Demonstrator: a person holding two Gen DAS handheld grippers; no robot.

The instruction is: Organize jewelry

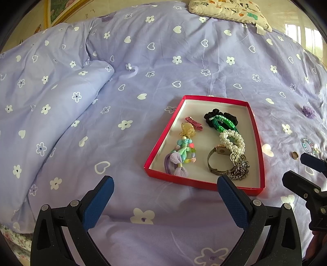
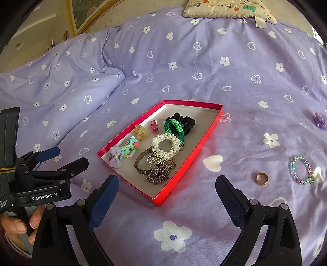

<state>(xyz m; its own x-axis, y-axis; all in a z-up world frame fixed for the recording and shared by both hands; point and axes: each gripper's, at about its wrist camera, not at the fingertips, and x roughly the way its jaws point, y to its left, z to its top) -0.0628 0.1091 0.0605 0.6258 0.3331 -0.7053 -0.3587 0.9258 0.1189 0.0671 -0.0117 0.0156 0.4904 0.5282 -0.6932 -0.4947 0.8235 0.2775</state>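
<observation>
A red tray [image 1: 156, 147] [image 2: 206, 135] lies on the purple bedspread and holds several pieces: a black scrunchie [image 2: 187, 121], a green braided band [image 2: 176, 127], a pearl bracelet [image 2: 164, 145], a watch [image 1: 218, 161], a chain [image 2: 158, 174] and hair clips. Outside it, to the right, lie a gold ring [image 2: 262, 178], a pastel bead bracelet [image 2: 301, 173] and a purple flower clip [image 2: 320, 120]. My left gripper [image 1: 165, 184] stands open just before the tray's near edge. My right gripper [image 2: 166, 185] is open too, above the tray's near right corner, with the ring to its right. Neither holds anything.
A folded duvet [image 1: 51, 114] bulges at the left. A patterned pillow [image 2: 226, 9] lies at the far end of the bed. A hand [image 2: 18, 227] grips the left gripper's handle at the lower left of the right wrist view.
</observation>
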